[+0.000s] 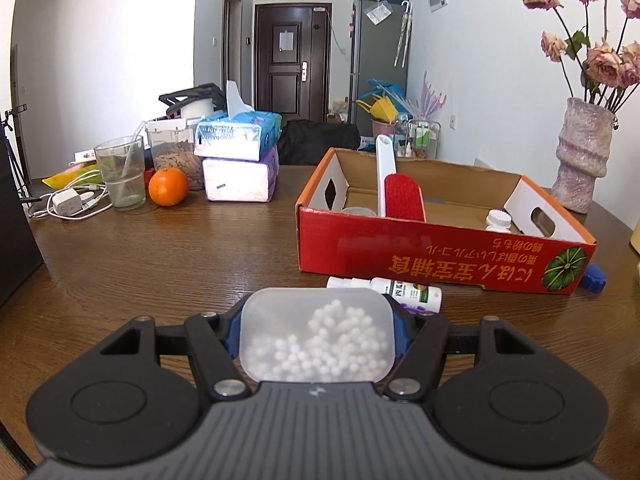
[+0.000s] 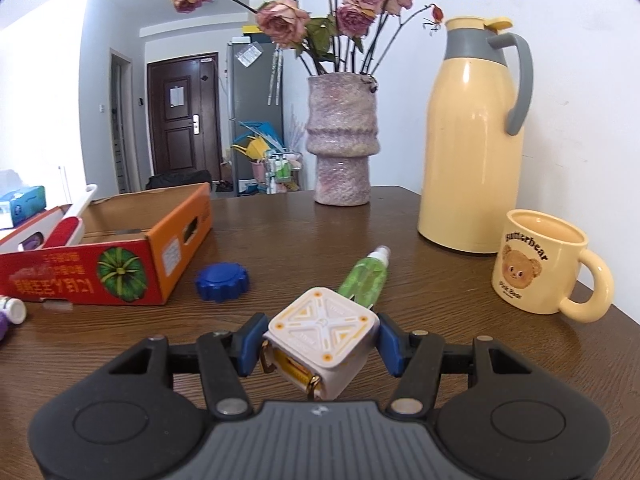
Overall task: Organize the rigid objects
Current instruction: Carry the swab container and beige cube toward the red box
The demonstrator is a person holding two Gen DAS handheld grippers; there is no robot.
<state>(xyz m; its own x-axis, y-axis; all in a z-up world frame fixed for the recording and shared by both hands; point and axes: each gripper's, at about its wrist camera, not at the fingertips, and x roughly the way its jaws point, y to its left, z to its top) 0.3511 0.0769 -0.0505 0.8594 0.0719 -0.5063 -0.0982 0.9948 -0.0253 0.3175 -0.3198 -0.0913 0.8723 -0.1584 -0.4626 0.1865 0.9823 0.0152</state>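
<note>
Left gripper (image 1: 316,336) clamps frosted bead-filled box (image 1: 316,336); right gripper (image 2: 320,344) clamps rounded white cube (image 2: 320,340)

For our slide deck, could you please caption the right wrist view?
Right gripper holds a white cube-shaped gadget above the wooden table.

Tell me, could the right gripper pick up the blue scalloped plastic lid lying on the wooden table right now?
Probably not yet. The right gripper is shut on a white cube-shaped gadget, so its jaws are occupied. The blue scalloped plastic lid lies unobstructed beside the red cardboard box.
</note>
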